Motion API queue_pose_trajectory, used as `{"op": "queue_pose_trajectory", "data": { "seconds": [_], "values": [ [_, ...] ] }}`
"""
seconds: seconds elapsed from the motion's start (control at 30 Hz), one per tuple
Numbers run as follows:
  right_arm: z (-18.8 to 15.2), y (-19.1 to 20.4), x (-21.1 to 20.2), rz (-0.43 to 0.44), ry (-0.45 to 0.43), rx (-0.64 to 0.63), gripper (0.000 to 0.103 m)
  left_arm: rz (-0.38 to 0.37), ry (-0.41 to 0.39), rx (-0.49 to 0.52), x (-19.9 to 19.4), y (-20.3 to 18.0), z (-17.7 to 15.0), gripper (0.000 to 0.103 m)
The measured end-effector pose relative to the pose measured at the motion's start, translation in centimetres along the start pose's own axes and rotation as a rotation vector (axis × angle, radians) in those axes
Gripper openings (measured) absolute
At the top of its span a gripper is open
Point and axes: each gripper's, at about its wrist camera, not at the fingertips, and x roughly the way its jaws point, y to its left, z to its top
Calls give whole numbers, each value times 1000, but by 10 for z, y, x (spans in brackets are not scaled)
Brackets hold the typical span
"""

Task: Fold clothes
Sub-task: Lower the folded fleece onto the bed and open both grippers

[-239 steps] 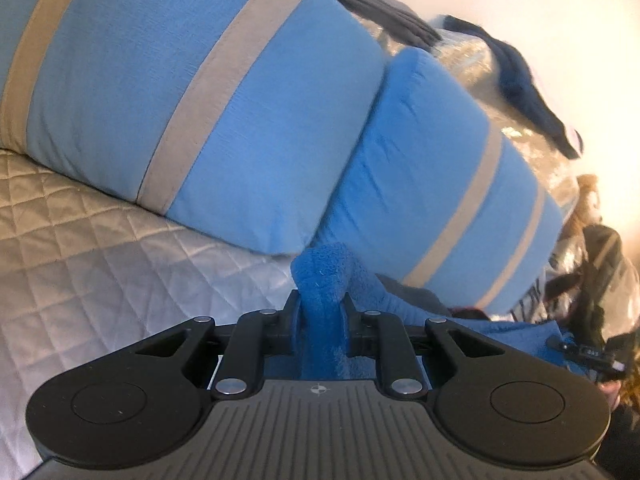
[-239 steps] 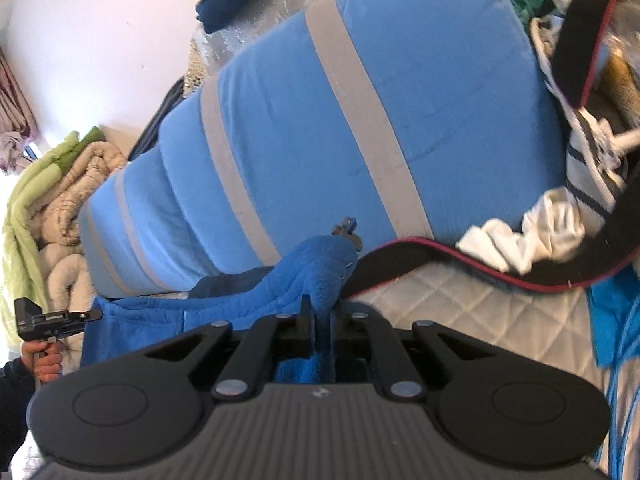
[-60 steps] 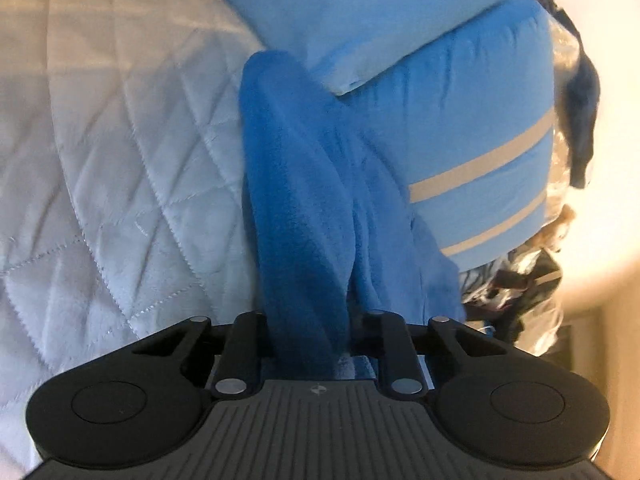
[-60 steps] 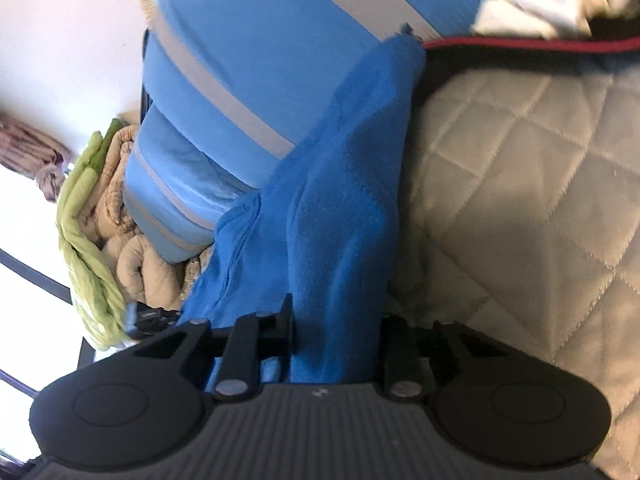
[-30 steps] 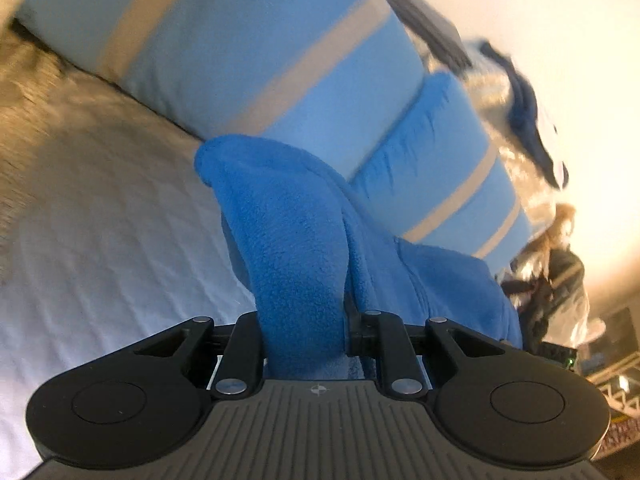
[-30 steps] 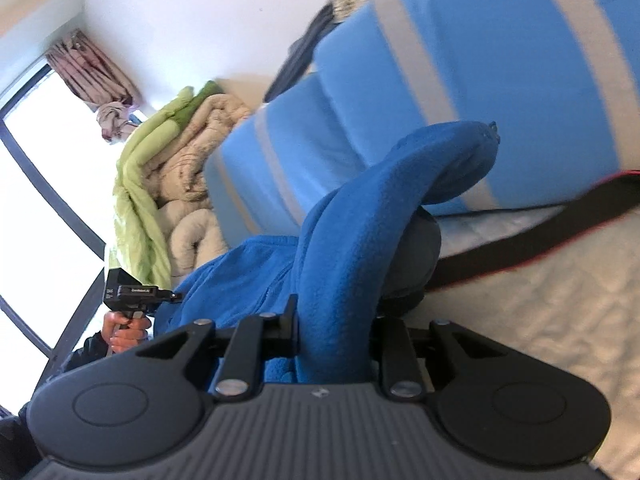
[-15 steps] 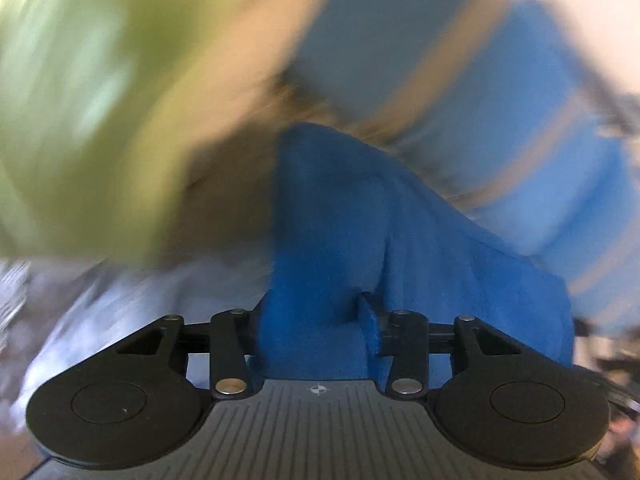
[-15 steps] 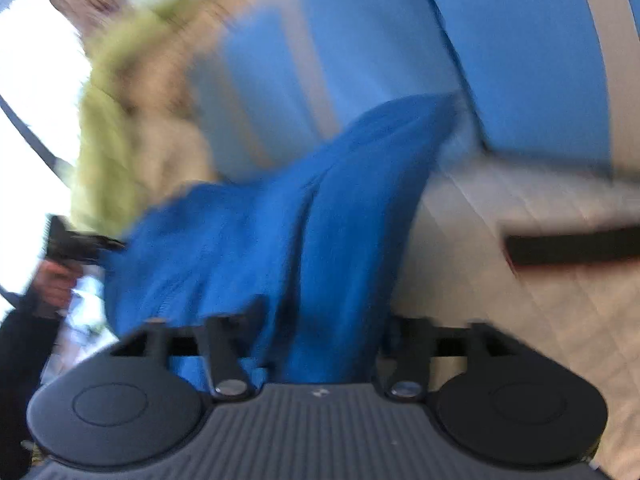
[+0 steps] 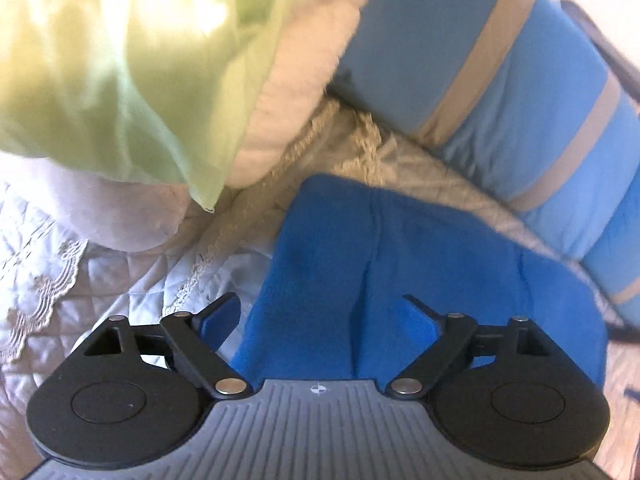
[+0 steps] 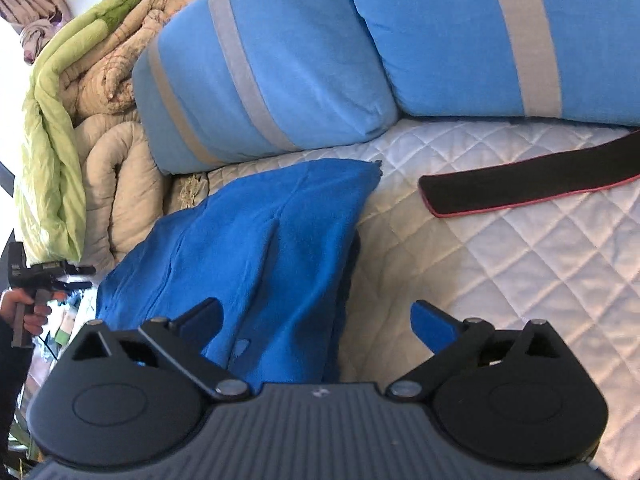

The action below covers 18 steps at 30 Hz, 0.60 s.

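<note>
1. In my left wrist view, upper left, I see a green cover (image 9: 100,60) over a pale blanket (image 9: 304,72), both blurred.
2. At lower centre my left tool (image 9: 320,316) has its jaws spreading; the pads stand clear of the cloth, and the fleece (image 9: 420,248) lies between them without being pinched.
3. The fleece spreads from the tool up to mid frame and to the right, flat on the bed (image 9: 60,280).
4. A striped pillow (image 9: 500,80) fills the upper right, just beyond the fleece.
5. In my right wrist view, at the far left edge, a hand (image 10: 24,312) grips the other tool's handle.
6. The green cover (image 10: 44,132) and blanket (image 10: 116,80) are piled at upper left.
7. Pillows (image 10: 260,68) run across the top.
8. The fleece (image 10: 256,248) lies at centre left on the quilted bed (image 10: 520,260), one corner pointing to the pillows.
9. My right tool (image 10: 316,320) is opening, jaws wide; the fleece edge lies near the left finger, unpressed.
10. A black strap (image 10: 520,184) with red edging lies at right, apart from the fleece.
</note>
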Motion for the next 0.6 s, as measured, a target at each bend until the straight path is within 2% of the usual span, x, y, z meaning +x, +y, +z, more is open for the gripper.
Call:
{"op": "queue_pose_trajectory", "data": {
  "seconds": [0.2,0.27,0.43,0.6],
  "values": [
    [-1,7,-39,-31,35,-65,103,77,-128,84,-41,-39,-22,89],
    [-1,9,-56,-31,42,-71,103,71,-141,102,-54,-54,-30,97],
    [-8,23,-99,-106,28,-169,103,100,-176,186,-85,-103,-60,99],
    [-26,39,-138,-168,0,-260,103,63,-243,258,-121,-162,-104,99]
  ]
}}
